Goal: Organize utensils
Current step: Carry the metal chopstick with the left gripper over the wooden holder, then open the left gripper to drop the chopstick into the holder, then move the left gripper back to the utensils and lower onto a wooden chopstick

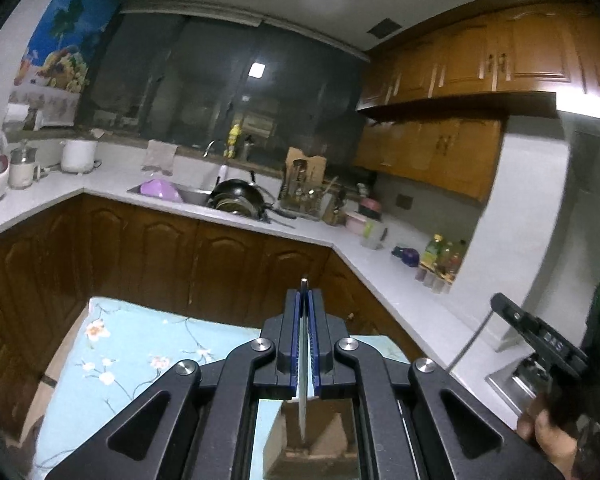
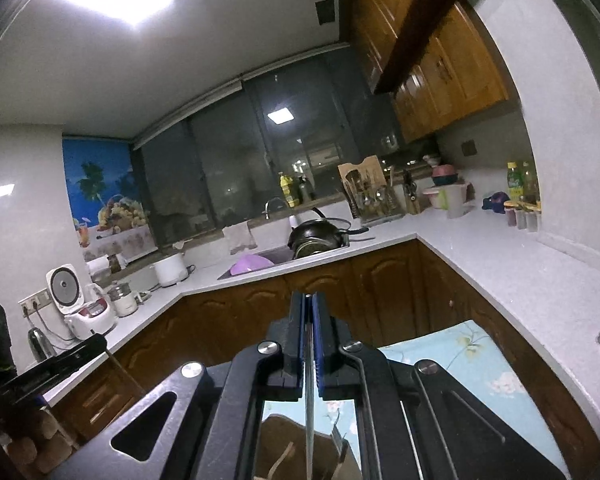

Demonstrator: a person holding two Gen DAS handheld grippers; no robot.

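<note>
The left claw (image 1: 305,300) is clamped on a thin metal utensil (image 1: 302,364). Its flat blade-like strip runs back between the blue pads (image 1: 315,340) toward the camera, and a small tip pokes out past the fingertips. Its long axis lies along the claw, pointing forward and slightly down — likely pinched lengthwise so it can be slid end-first into a holder.

The right claw (image 2: 309,302) grips a second thin utensil (image 2: 309,404) the same way, edge-on along the fingers, with its near end hanging below the jaws; what kind each one is cannot be told.

Below both lies a floral cloth (image 1: 132,344). Past the cabinets runs the white surface (image 1: 312,236), with a sink (image 1: 180,194) holding a dark pan. Beside the sink stands a rack of cutlery (image 1: 300,192) — the probable destination, still well apart from both claws.
</note>
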